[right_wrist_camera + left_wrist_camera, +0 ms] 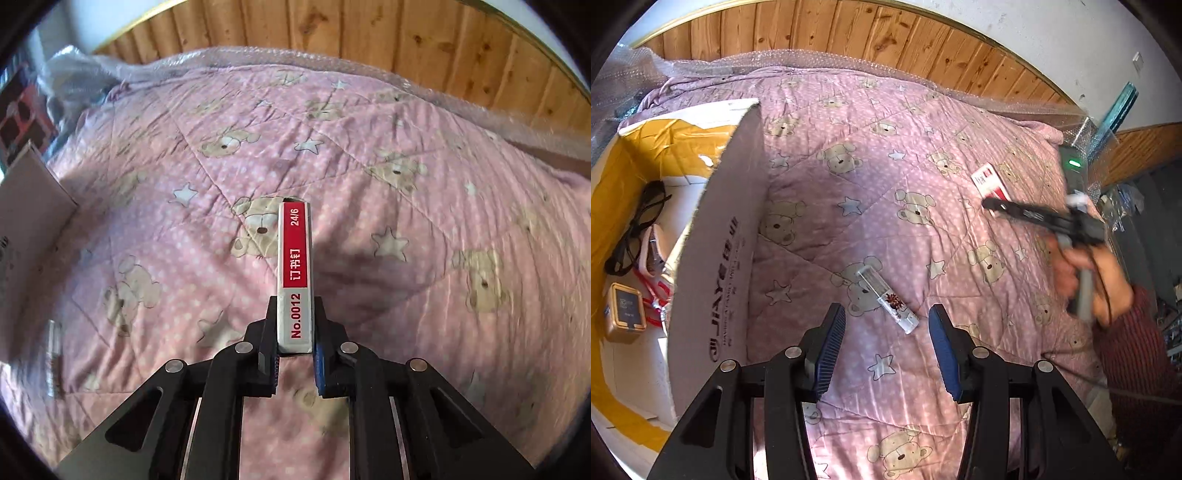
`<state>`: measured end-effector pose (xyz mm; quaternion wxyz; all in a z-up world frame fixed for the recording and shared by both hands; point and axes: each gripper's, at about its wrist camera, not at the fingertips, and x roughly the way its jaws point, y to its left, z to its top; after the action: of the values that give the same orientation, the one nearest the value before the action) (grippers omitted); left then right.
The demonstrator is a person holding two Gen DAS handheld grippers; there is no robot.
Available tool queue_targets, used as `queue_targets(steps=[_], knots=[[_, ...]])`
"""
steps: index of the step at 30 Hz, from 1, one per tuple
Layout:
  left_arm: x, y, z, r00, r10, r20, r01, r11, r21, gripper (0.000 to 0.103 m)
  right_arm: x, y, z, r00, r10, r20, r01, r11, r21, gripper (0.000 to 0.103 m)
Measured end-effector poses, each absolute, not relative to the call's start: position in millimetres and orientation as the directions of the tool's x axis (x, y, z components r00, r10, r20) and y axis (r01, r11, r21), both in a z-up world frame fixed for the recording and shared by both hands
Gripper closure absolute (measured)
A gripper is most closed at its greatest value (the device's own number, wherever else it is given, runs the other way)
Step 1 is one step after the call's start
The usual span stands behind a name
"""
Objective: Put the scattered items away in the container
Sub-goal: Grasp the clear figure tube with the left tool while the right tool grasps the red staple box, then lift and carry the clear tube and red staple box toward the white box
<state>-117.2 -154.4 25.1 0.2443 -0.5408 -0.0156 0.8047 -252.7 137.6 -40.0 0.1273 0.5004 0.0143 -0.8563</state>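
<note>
1. The right gripper [294, 354] clamps a staple box [294, 273] by its near end; the box's long axis runs straight ahead, out past the fingertips and over the quilt [424, 206].
2. The cardboard box [29, 206], the container, sits off to that gripper's far left, so the carry likely goes left.
3. The left gripper [886, 347] holds its jaws wide with nothing between them.
4. A clear tube [886, 299] lies just ahead of its fingertips, slanting from far-left to near-right.
5. The left gripper is nearer both tube and container.
</note>
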Motion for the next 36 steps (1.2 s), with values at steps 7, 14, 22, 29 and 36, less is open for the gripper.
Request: queue_targets(steps=[7,14,22,29,36], knots=[[-129,-120,-19,-0.226,0.404,-0.887,-0.388,-0.872,-0.298,0.053,-108,115,-40,-0.412,-0.609,-0.678,0.05,-0.758,0.65,0.085],[-136,-93,-63,-0.245,0.353,-0.903,-0.371,-0.895,-0.249,0.06,-45,102,-59,-0.511,-0.498,-0.701,-0.053,-0.795,0.604,0.061],[-115,-115,-61,-0.278,0.321,-0.906,-0.416,-0.89,-0.187,0.083,-49,91,-54,-0.528,-0.444,-0.724,-0.013,-0.848,0.53,0.061],[-114,-83,-63,-0.355,0.265,-0.897,-0.471,-0.879,-0.073,0.076,-56,104,-65,-0.547,-0.464,-0.697,-0.069,-0.805,0.59,0.06],[-94,-80,-58,-0.365,0.204,-0.908,-0.481,-0.877,-0.004,0.084,-51,107,-66,-0.549,-0.457,-0.7,-0.086,-0.802,0.592,0.082]])
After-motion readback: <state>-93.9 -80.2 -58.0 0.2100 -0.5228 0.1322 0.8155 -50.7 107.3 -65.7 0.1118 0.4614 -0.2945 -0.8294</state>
